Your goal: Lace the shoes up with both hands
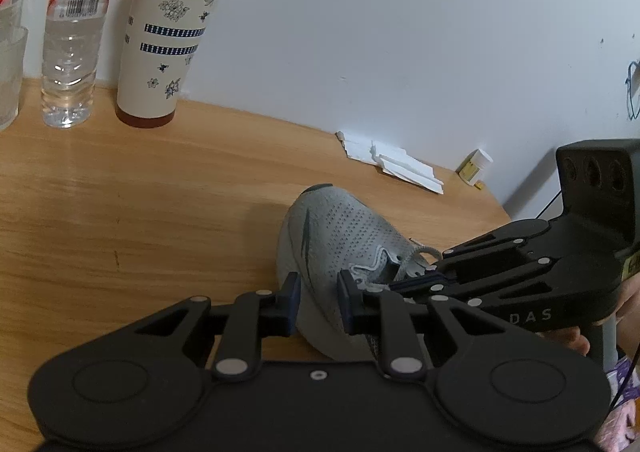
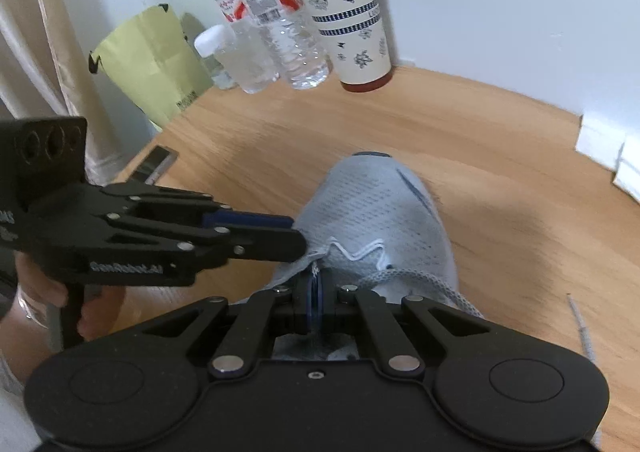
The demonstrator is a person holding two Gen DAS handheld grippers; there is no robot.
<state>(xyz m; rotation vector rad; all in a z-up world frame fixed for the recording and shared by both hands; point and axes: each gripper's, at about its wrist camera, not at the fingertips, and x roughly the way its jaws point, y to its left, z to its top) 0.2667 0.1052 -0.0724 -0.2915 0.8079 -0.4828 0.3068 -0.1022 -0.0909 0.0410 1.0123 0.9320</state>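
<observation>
A light grey mesh shoe [image 1: 340, 228] [image 2: 372, 208] lies on the wooden table [image 1: 140, 192], toe pointing away. My left gripper [image 1: 318, 300] [image 2: 298, 238] is shut on the shoe's left upper edge beside the eyelets, with the fabric between its blue pads. Over the shoe's throat, my right gripper [image 2: 315, 292] [image 1: 400, 286] has its pads pressed together on a thin bit of the grey lace [image 2: 404, 277]. The lace loops off to the right across the tongue. Its other end [image 2: 580, 320] rests on the table beside the shoe.
Clear water bottles [image 1: 72, 32] [image 2: 276, 32] and a white tumbler with a red lid [image 1: 172, 32] [image 2: 344, 12] stand at the back by the wall. Folded white paper [image 1: 396, 164] and a small pill bottle [image 1: 476, 164] lie behind the shoe. A green bag [image 2: 152, 60] stands beyond the table's left edge.
</observation>
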